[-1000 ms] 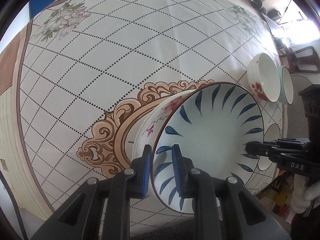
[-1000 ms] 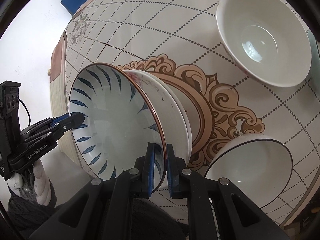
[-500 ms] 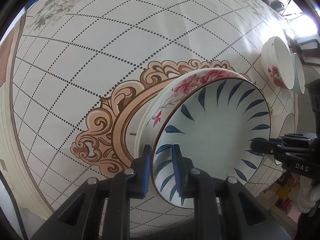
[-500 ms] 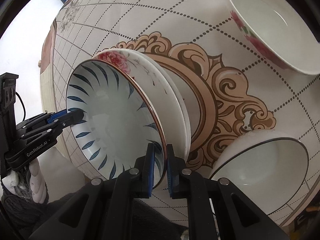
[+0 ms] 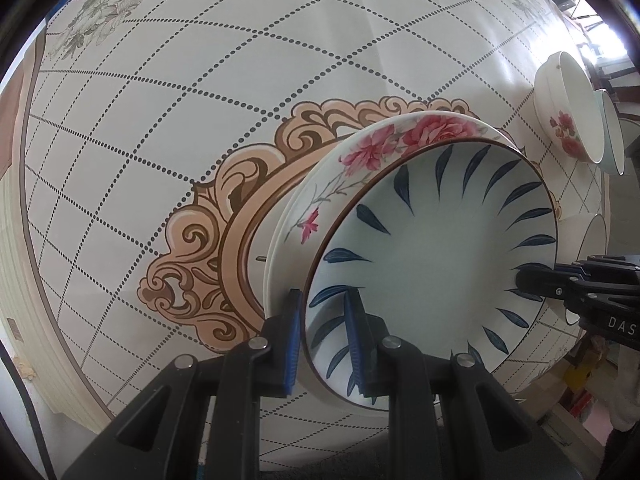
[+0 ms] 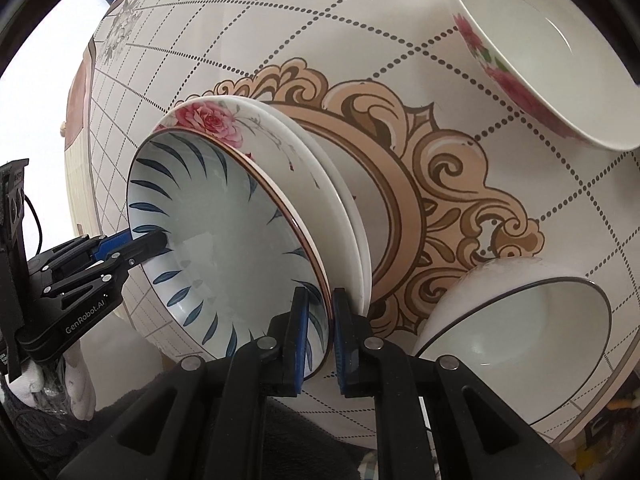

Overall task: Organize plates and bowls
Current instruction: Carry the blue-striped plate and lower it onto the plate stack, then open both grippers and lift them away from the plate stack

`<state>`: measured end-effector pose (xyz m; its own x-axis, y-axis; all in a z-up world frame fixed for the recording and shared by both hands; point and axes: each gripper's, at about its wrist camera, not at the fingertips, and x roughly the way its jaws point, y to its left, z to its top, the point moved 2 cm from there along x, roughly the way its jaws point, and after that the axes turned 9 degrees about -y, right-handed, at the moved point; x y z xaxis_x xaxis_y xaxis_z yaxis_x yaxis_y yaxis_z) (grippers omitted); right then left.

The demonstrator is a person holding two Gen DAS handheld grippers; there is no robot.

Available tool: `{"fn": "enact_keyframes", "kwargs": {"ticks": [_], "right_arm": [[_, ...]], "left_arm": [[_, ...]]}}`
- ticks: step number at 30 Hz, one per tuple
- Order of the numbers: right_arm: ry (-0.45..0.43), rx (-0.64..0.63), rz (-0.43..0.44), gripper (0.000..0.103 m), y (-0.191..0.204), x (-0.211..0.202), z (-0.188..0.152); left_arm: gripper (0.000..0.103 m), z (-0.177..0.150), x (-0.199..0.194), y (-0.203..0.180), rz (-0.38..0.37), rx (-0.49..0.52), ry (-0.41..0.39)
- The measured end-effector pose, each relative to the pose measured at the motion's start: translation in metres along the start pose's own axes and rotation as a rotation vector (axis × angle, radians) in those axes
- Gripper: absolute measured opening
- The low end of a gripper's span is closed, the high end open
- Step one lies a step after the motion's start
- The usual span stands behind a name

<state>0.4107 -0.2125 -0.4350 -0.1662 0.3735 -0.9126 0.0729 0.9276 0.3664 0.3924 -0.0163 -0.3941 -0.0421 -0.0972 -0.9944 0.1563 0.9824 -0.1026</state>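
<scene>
Here the blue-leaf plate (image 5: 432, 264) hangs between two grippers: the left gripper (image 5: 322, 336) is clamped on its near rim, the right gripper (image 6: 318, 332) clamped on the opposite rim. It sits just over a rose-patterned plate (image 5: 384, 140) stacked on a plain white plate (image 6: 348, 216), on the ornate medallion in the middle of the desk (image 5: 200, 80). To the far left the desk is bare; on the right the room is tighter, with a floral bowl (image 6: 532, 44) and a dark-rimmed white bowl (image 6: 516, 320) close beside the stack. The held plate is pale, glossy, brown-edged, with blue leaves radiating around its well.
</scene>
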Motion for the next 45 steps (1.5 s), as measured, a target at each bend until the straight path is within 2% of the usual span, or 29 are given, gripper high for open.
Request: {"fn": "enact_keyframes", "kwargs": {"ticks": [8,15,18,24,29,37,42,44,45], "right_arm": [[0.051,0.119,0.018,0.016,-0.009,0.003,0.013],[0.100,0.148,0.057,0.020,-0.014,0.007,0.017],[0.109,0.140,0.067,0.027,-0.010,0.008,0.017],[0.122,0.144,0.132,0.052,-0.002,0.007,0.013],[0.139,0.164,0.141,0.052,-0.003,0.006,0.012],[0.127,0.131,0.077,0.052,-0.005,-0.010,0.010],[0.066,0.093,-0.005,0.056,0.002,-0.024,0.008],[0.026,0.057,-0.053,0.063,0.008,-0.033,0.004],[0.001,0.036,-0.088,0.071,0.011,-0.037,0.002]], "left_arm": [[0.020,0.023,0.014,0.007,-0.004,-0.038,0.100],[0.023,0.030,0.024,0.017,-0.060,-0.070,0.156],[0.024,0.031,0.028,0.022,-0.079,-0.093,0.168],[0.025,0.031,0.027,0.026,-0.091,-0.104,0.169],[0.026,0.028,0.021,0.025,-0.076,-0.087,0.167],[0.029,0.022,0.013,0.015,-0.030,-0.065,0.166],[0.030,0.023,-0.005,0.006,0.037,-0.046,0.096],[0.031,0.022,-0.015,0.001,0.060,-0.029,0.050],[0.033,0.021,-0.019,-0.001,0.071,-0.020,0.028]]}}
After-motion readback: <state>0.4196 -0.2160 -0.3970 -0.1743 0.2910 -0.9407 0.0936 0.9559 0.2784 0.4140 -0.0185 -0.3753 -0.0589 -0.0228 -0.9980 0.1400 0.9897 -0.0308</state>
